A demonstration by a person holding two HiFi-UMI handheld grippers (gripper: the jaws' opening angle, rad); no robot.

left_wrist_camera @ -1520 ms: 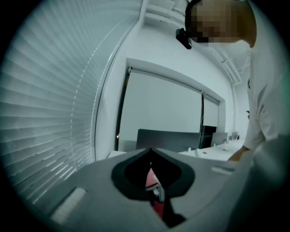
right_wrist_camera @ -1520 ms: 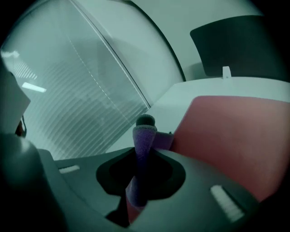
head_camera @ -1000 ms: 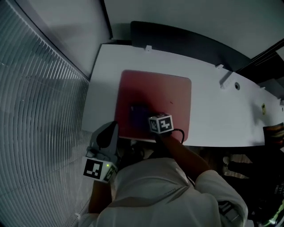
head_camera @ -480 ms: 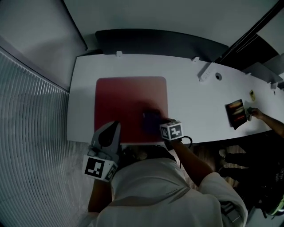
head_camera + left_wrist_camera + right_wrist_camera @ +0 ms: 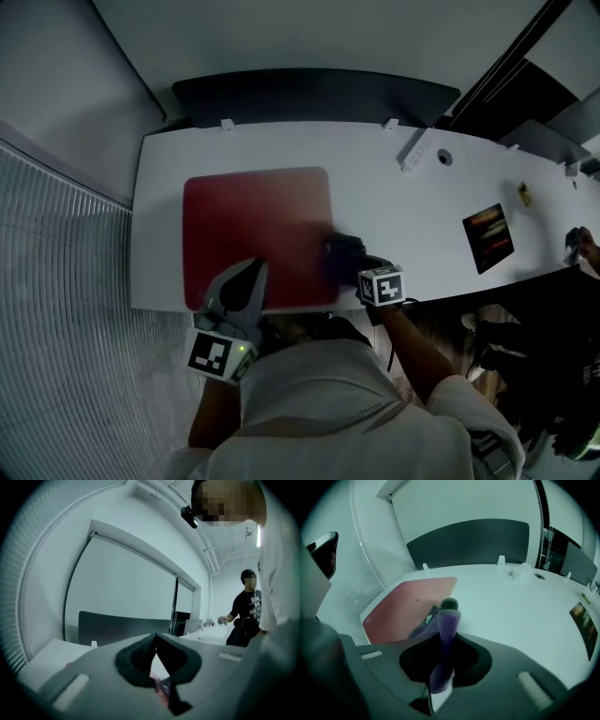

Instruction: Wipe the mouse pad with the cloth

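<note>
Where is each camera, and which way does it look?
Head view: on the person's head, facing steeply down at the table and red mouse pad; shows shirt, left gripper, right gripper.
Left gripper view: on the left gripper, looking along its shut jaws toward a dark panel; shirt at right.
Right gripper view: on the right gripper, looking along jaws shut on the purple cloth, across the table.
Shared: head and right gripper views both show the mouse pad.

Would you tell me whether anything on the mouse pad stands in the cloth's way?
Nothing visible does: the cloth, pinched in the right gripper, is at the mouse pad's right edge, and no other object lies on the pad.
</note>
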